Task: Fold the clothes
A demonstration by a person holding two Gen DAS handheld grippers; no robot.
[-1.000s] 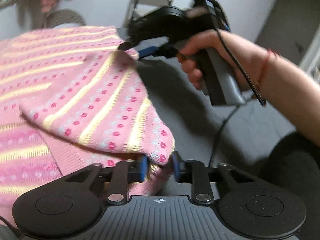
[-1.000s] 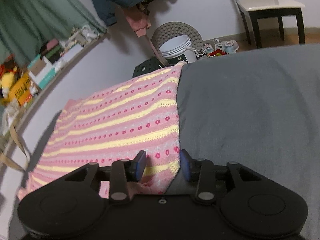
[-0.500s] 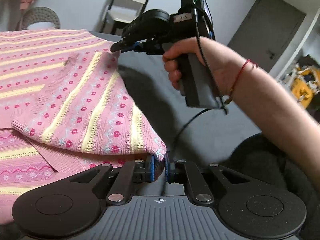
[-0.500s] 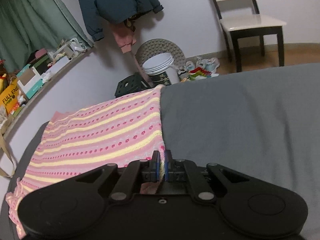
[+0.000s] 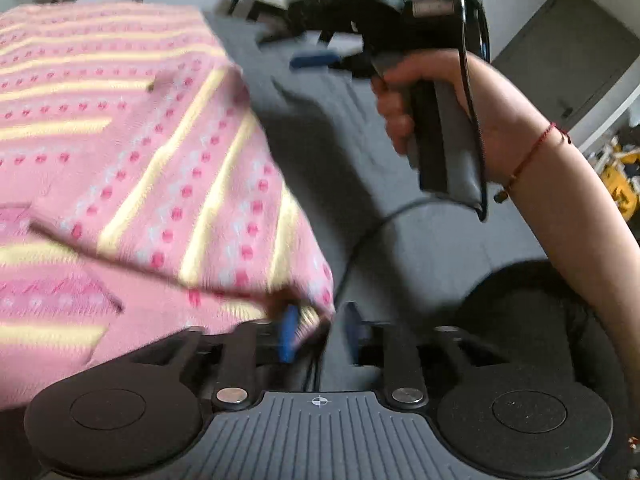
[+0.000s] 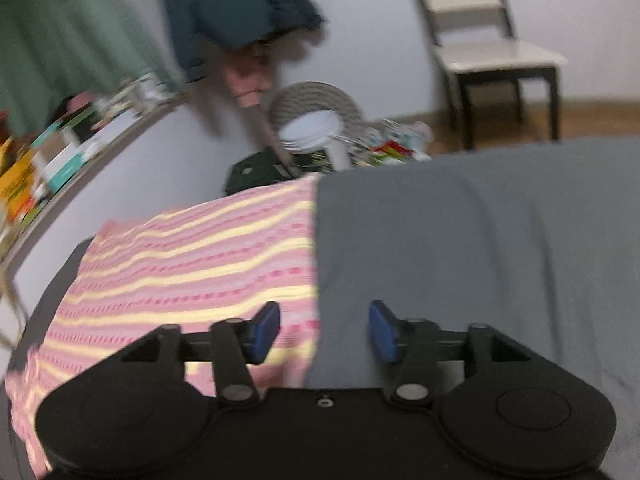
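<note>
Both grippers stand wide, holding nothing: left gripper (image 5: 320,334) at the folded flap's corner, right gripper (image 6: 324,330) straddling the sweater (image 6: 192,256) edge on the grey bed (image 6: 460,240). Side fold looks laid; next, I'd judge, fresh grips for another fold.

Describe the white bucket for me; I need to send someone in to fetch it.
Start at the grey bed and look past its far edge to the floor by the wall. The white bucket stands there before a round woven mat, under a dark jacket. It is the only plain white tub amid the clutter.
</note>
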